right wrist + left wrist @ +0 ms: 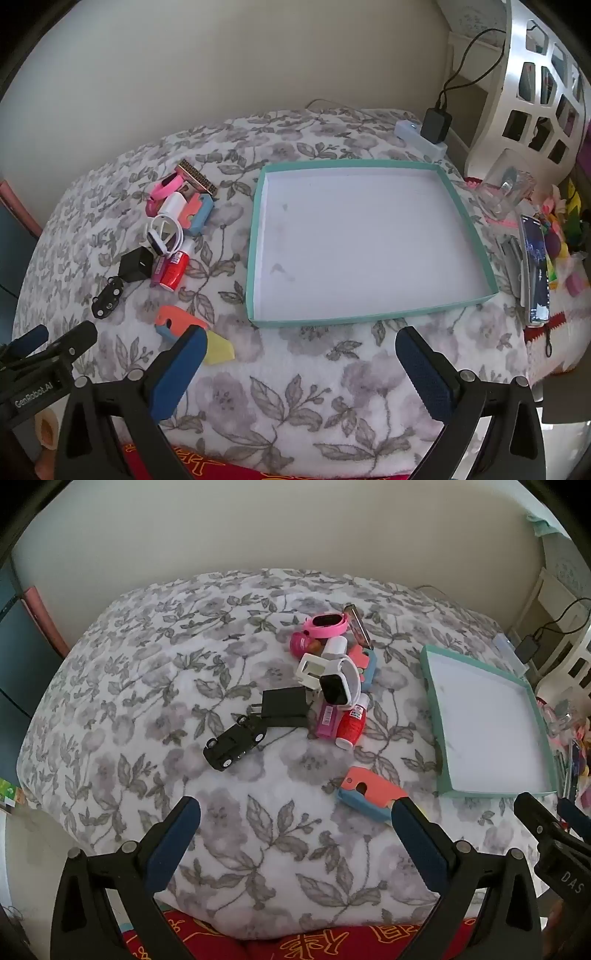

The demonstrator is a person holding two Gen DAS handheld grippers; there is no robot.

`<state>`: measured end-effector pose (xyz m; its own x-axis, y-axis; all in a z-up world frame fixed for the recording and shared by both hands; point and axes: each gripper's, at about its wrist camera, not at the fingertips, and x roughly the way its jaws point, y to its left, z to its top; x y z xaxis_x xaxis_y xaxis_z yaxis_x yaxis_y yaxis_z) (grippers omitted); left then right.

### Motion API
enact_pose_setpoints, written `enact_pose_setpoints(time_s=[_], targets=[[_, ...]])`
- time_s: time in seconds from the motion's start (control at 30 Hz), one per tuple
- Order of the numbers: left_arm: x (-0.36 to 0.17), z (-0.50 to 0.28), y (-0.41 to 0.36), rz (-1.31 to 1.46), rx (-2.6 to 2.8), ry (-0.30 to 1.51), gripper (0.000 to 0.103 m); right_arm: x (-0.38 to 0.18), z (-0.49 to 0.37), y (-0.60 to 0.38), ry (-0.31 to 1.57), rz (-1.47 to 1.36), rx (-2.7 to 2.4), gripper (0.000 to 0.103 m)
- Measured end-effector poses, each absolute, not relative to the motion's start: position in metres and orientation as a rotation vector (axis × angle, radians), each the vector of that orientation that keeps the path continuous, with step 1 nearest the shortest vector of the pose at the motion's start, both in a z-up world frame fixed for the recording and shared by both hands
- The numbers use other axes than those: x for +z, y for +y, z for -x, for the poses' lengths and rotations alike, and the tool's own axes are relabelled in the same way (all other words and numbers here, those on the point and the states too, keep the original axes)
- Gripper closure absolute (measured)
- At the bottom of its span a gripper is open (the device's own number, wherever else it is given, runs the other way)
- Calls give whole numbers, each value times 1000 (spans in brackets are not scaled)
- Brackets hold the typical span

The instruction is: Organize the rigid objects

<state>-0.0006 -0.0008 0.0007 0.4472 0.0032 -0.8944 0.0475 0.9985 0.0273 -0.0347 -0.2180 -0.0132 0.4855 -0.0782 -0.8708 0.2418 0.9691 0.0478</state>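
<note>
A pile of small rigid things lies on a floral blanket: a black toy car (235, 742), a black charger (285, 706), a white watch (338, 685), a pink watch (327, 623), a red bottle (351, 725) and an orange-and-blue block (371, 799). An empty teal-rimmed tray (430, 698) stands to the right, and fills the right wrist view (255, 236). My left gripper (295, 812) is open and empty, near the block. My right gripper (301, 341) is open and empty before the tray. A yellow block (221, 351) lies by its left finger.
A phone (535, 273) and a clear container (508, 190) lie right of the tray. A power strip with a black adapter (436, 125) sits at the back right beside a white shelf unit (532, 92). A wall stands behind the bed.
</note>
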Motion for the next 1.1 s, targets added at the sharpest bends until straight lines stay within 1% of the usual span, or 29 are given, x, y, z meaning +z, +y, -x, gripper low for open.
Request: enact_pose_setpoints(time_s=[0.23,1.1], targets=[[2,-1,3,-25,-49,1121,0,-11,36,-217,1045,-168,-198,0],[10,6,-7,-102,-11,1051,0,-6,41,-218,1020,-145,-212,0]])
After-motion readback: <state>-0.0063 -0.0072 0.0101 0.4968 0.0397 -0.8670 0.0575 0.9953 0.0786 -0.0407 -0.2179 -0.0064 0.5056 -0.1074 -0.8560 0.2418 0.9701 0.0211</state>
